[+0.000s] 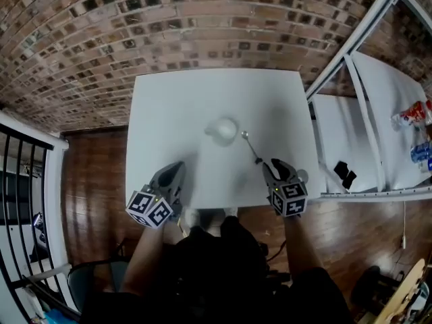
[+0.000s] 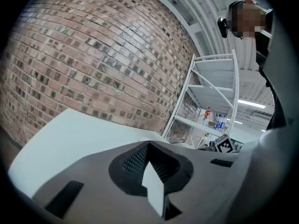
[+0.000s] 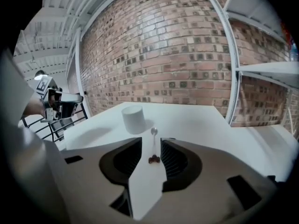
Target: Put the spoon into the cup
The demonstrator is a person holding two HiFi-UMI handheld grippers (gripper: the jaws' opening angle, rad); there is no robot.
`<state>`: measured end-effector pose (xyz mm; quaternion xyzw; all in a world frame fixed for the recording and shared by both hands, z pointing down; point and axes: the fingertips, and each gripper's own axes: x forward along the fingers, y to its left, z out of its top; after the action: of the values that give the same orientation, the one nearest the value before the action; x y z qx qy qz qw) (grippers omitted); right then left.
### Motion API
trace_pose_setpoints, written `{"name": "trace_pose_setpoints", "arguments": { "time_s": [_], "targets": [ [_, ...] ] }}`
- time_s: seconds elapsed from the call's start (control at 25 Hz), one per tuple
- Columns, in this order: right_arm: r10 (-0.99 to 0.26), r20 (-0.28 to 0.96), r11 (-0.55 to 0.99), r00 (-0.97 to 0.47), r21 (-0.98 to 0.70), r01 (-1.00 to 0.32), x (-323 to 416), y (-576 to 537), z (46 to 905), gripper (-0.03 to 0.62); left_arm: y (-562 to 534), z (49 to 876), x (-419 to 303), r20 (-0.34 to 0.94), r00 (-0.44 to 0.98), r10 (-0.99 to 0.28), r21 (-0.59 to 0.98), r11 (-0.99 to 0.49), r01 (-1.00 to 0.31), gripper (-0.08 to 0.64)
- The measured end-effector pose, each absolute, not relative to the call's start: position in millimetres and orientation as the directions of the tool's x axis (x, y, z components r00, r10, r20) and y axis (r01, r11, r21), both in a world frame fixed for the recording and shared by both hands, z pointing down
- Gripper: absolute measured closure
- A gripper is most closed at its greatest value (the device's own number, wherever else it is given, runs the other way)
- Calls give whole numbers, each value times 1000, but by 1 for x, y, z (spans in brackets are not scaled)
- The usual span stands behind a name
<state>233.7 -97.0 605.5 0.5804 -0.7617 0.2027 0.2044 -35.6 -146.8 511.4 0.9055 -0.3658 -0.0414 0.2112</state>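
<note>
1. The right gripper's (image 3: 148, 141) jaws stand apart, straddling the spoon's (image 3: 153, 143) handle end without pinching it, apparently lined up for a grasp.
2. The spoon lies flat on the table (image 1: 169, 113), its bowl at eleven o'clock, just beside the cup (image 3: 132, 119).
3. The left gripper (image 2: 149, 144), closed and empty, waits at the cup's seven o'clock.

Left hand-held gripper (image 2: 149, 145) closed, level; right hand-held gripper (image 3: 150, 143) parted, tilted down.

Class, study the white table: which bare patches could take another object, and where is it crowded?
Free: the far strip between cup and the table edge by the bricks, and the left part from cup to left edge. Crowded: right of the cup, where the spoon runs to the right gripper.
</note>
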Motion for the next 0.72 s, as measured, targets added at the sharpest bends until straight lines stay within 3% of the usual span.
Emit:
{"name": "trace_pose_setpoints", "arguments": {
  "time_s": [0.24,0.72],
  "targets": [
    [-714,658,285,-239,-40,-958,231,-95,663,423,-136,528,-54,135,695,-707,411,-598,-688,555],
    [-631,748,342,-208,27,-939,225,-117,706,422,-139,534,-84,162,621,-766,403,-523,-751,555]
  ]
}}
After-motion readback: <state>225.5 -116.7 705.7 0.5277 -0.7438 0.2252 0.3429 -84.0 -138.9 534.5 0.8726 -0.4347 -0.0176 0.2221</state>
